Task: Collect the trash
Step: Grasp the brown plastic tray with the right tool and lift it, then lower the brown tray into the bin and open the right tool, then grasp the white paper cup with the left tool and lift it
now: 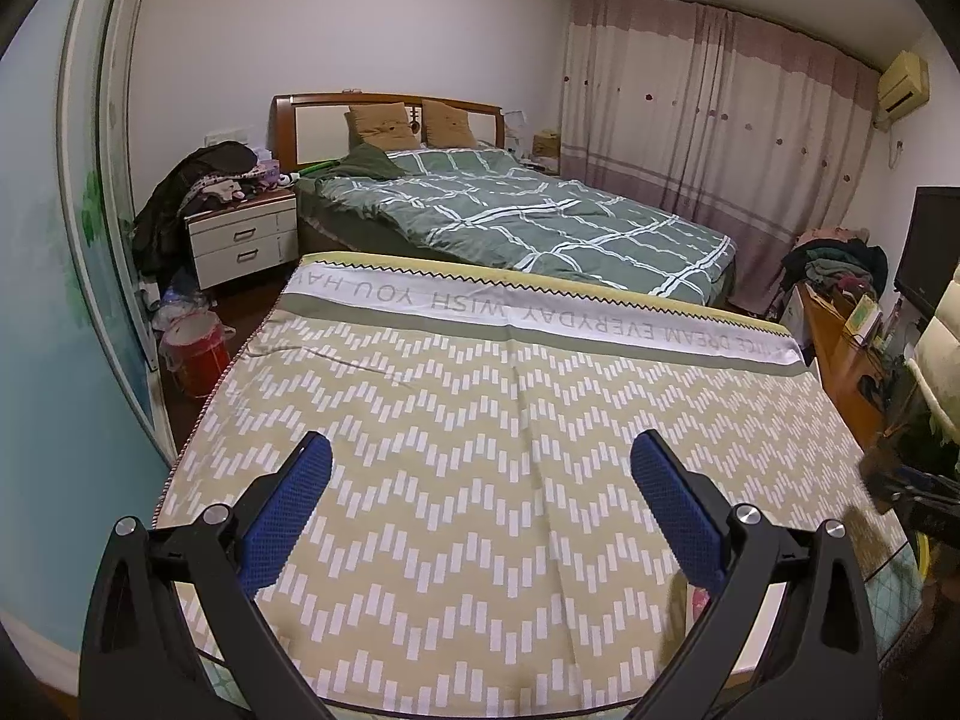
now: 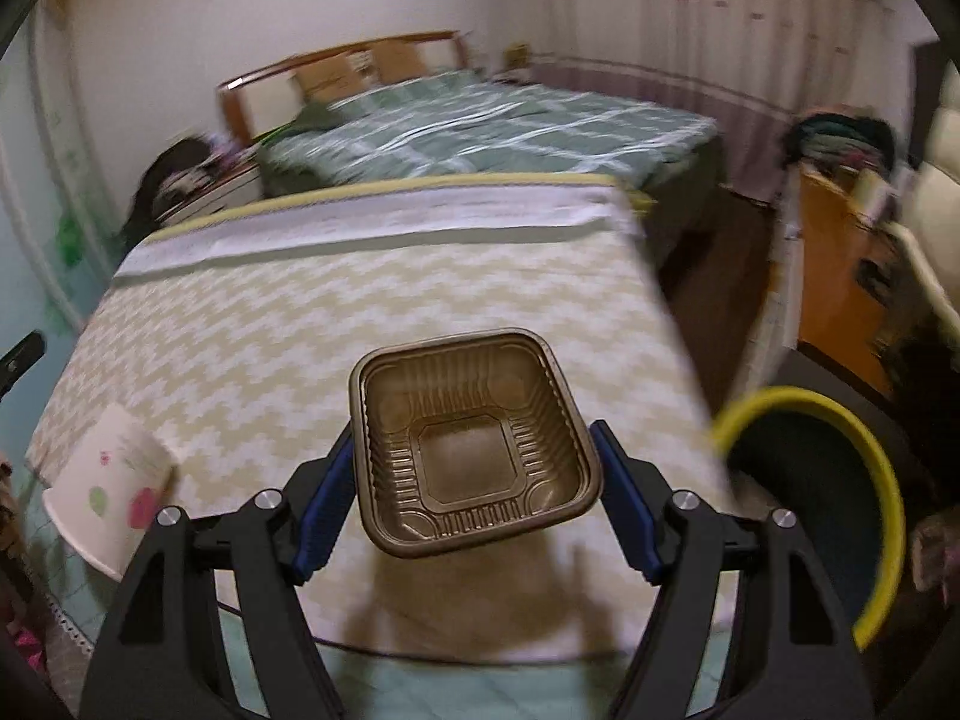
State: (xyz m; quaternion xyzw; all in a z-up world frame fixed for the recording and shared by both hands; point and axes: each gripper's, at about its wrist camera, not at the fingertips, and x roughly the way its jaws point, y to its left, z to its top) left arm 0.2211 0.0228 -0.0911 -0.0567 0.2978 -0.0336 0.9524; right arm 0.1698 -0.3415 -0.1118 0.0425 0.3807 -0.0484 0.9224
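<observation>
My right gripper [image 2: 474,441] is shut on a brown plastic tray [image 2: 480,396], its blue pads pressing on the tray's two sides. It holds the tray level above the near right part of the table with the zigzag cloth [image 2: 300,330]. A black bin with a yellow rim [image 2: 801,399] stands just right of the table. A white paper cup with dots [image 2: 108,480] lies on its side at the table's near left corner. My left gripper [image 1: 483,444] hangs open over the cloth [image 1: 480,372], with nothing between its fingers.
Beyond the table stands a bed with a green checked quilt [image 1: 510,210]. A white nightstand piled with clothes [image 1: 243,240] and a red bucket [image 1: 195,354] are on the left. An orange desk with clothes [image 1: 840,348] and a cream chair [image 1: 942,342] are on the right.
</observation>
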